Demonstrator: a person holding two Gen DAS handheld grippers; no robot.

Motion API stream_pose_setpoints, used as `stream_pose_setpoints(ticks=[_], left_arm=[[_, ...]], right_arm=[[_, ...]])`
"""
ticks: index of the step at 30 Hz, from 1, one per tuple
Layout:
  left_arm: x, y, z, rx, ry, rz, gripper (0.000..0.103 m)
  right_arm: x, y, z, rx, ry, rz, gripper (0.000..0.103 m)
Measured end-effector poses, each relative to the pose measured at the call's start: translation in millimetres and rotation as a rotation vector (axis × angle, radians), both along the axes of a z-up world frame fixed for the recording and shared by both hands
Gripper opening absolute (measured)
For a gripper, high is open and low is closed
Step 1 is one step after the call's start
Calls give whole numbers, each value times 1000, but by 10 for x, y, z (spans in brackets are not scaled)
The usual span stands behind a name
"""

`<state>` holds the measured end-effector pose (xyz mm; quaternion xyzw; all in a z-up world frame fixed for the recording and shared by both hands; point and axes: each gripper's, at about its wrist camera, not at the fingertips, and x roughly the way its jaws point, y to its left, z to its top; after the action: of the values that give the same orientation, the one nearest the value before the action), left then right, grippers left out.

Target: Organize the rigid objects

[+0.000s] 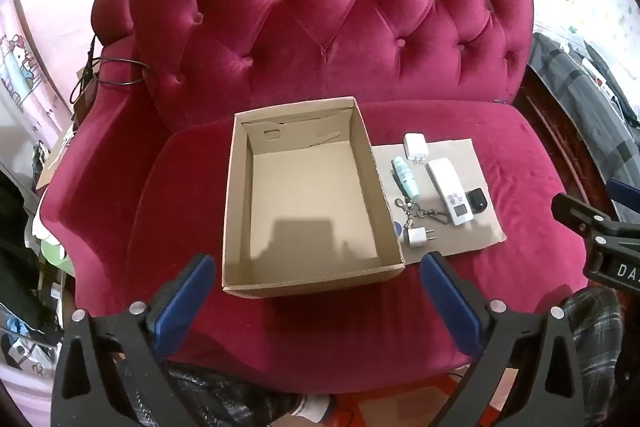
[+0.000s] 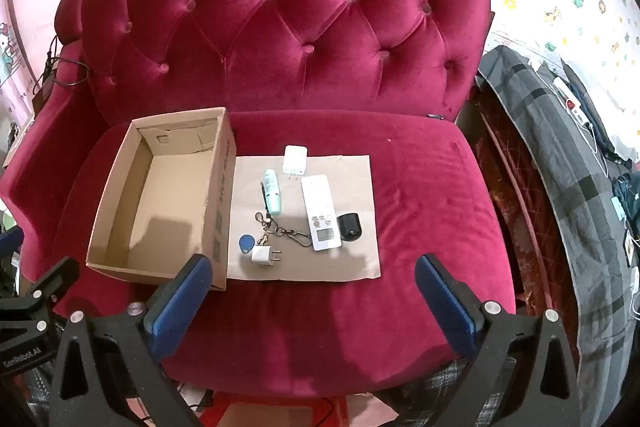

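Observation:
An open, empty cardboard box sits on the red velvet sofa seat. To its right lies a flat cardboard sheet with small items: a white remote, a black fob, a large white charger, a small white plug, a mint tube, a key chain and a blue tag. My left gripper hovers open before the box. My right gripper hovers open before the sheet.
The tufted sofa back rises behind everything. A grey plaid cloth with cables lies on the right. A black cable hangs over the left armrest. A person's plaid-clad legs show below the seat edge.

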<state>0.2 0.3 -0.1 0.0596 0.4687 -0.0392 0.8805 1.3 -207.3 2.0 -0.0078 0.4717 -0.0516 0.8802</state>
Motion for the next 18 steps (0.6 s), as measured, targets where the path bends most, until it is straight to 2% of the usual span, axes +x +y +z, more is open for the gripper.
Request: stream_pose_setpoints(ticks=[16,18], left_arm=[[32,-5,-30,-6,-8,2,103],[51,37,39,-2,-7,-2,103]], right_arm=[[-1,4,13,2,-5,-2,103],[-4,5,18,2,-7,-1,103]])
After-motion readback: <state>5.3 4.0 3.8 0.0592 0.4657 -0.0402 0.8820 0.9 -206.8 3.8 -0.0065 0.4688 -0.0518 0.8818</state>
